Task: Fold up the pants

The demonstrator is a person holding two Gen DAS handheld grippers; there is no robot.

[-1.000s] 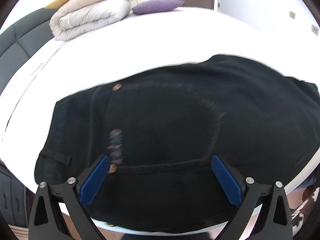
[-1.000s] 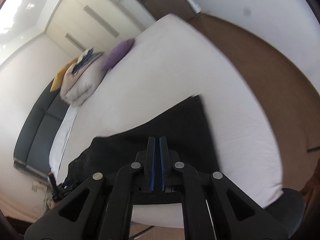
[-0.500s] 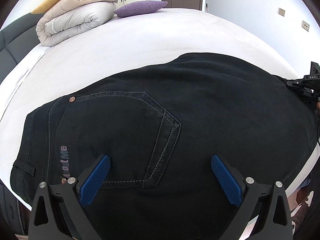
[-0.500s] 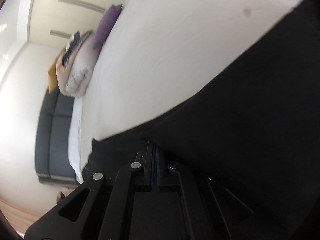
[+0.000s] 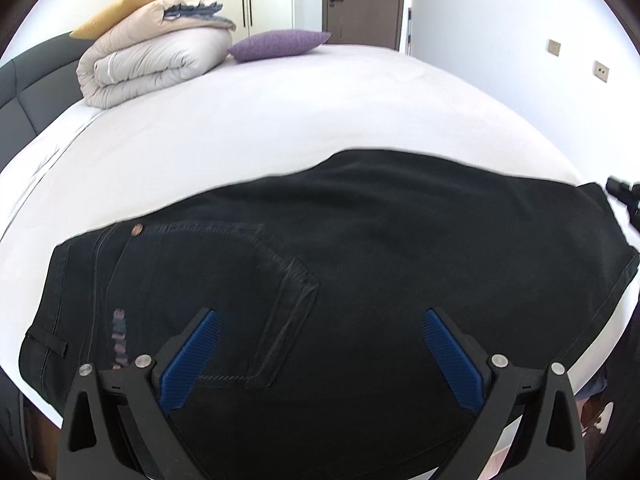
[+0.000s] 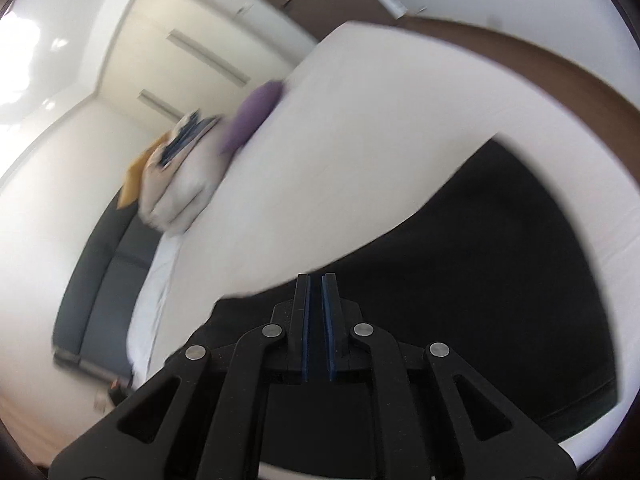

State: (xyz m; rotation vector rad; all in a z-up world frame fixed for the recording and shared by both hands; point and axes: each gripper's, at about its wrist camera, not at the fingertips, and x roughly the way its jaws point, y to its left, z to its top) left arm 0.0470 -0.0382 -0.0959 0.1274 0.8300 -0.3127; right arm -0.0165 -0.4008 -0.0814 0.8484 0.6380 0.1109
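Black jeans (image 5: 360,248) lie flat across the near edge of a white bed (image 5: 280,120), back pocket up, waistband at the left. My left gripper (image 5: 320,344) is open and empty, hovering over the seat of the jeans by the pocket. In the right wrist view the jeans (image 6: 480,280) spread to the right. My right gripper (image 6: 316,280) has its jaws nearly together with a thin gap, and nothing shows between them. It sits just above the jeans' far edge. The right gripper's black body shows at the left wrist view's right edge (image 5: 624,196).
A folded beige duvet (image 5: 152,64) and a purple pillow (image 5: 280,44) sit at the far end of the bed. A dark grey headboard (image 5: 28,88) runs along the left. Brown floor (image 6: 540,64) lies beyond the bed's right side.
The right gripper has lifted off the jeans, and its jaws have parted slightly. The left gripper pulled back a little; it stays open over the jeans.
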